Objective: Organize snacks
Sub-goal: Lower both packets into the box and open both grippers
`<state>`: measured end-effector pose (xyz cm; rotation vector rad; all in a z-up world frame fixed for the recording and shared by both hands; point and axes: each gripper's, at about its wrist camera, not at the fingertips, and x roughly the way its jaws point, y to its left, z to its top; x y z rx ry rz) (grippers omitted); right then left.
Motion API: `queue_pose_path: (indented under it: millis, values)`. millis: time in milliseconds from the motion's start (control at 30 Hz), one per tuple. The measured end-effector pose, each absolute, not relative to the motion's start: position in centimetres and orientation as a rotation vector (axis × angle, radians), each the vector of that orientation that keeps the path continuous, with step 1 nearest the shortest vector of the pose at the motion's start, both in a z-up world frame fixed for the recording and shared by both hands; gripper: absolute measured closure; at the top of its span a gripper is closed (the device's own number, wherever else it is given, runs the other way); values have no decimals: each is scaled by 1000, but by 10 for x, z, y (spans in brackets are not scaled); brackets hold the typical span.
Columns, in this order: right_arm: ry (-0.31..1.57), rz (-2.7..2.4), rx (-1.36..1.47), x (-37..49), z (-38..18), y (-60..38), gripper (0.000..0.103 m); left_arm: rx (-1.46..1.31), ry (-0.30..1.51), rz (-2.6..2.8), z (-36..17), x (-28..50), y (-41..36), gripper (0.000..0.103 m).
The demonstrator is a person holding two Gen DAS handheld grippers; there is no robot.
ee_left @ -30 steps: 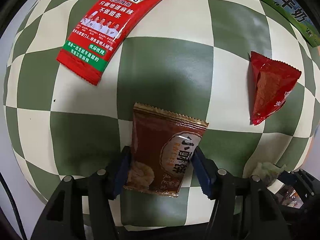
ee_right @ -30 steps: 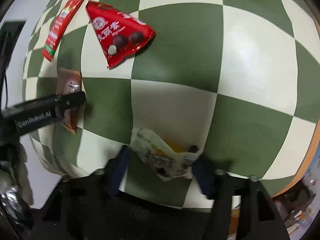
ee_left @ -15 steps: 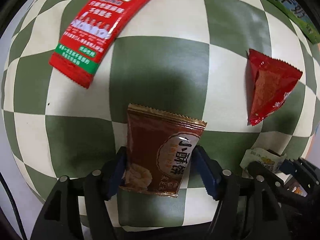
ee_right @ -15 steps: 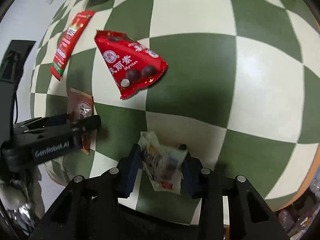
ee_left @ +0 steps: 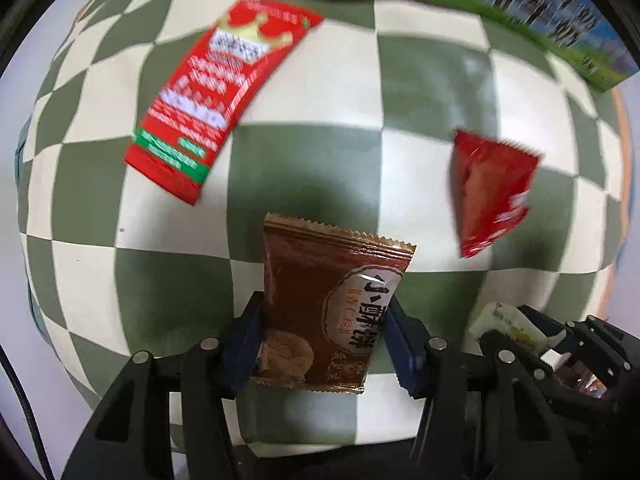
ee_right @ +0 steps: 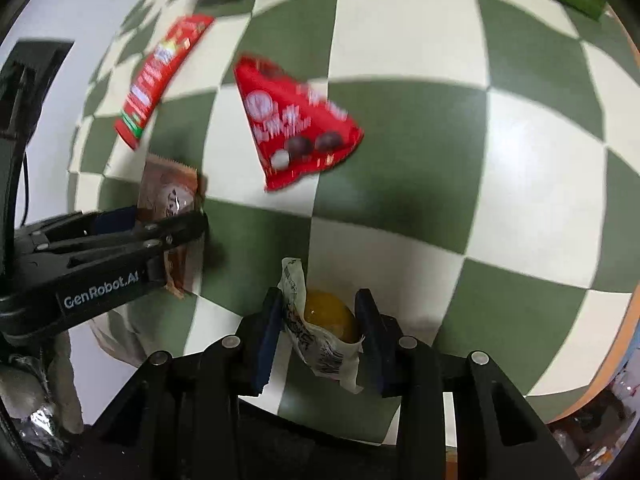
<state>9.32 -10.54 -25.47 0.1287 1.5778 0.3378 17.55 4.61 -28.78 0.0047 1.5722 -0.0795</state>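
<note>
Left gripper (ee_left: pixel 323 334) clamped on brown snack packet (ee_left: pixel 330 308), lower centre. Right gripper (ee_right: pixel 318 330) pinching pale yolk packet (ee_right: pixel 324 332), bottom centre. Red triangular bag (ee_right: pixel 296 128) lying upper centre on checkered cloth (ee_right: pixel 440 140).

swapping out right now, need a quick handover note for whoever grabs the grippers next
Left gripper: shut on the brown pastry packet, held above the checkered tablecloth.
Right gripper: shut on the clear-wrapped yellow snack, also lifted.
Lying loose on the cloth: the long red spicy-strip packet at far left, the red triangular chocolate-ball bag between it and the right gripper. Green milk carton along the far edge.
Done: two snacks picked up. Left: place both, then collect the two red packets. No destination is in view.
</note>
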Motion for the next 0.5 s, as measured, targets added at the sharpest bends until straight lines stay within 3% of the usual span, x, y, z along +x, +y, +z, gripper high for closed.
queue_pose_path:
  millis: [133,500]
  values:
    - [1521,343,201,106,-231,-121,63,-50,1509,-120,-240,187,52,49]
    - [1231,352,344,178,-96,-177,64,-144,1253,-277,-99,274,8,49]
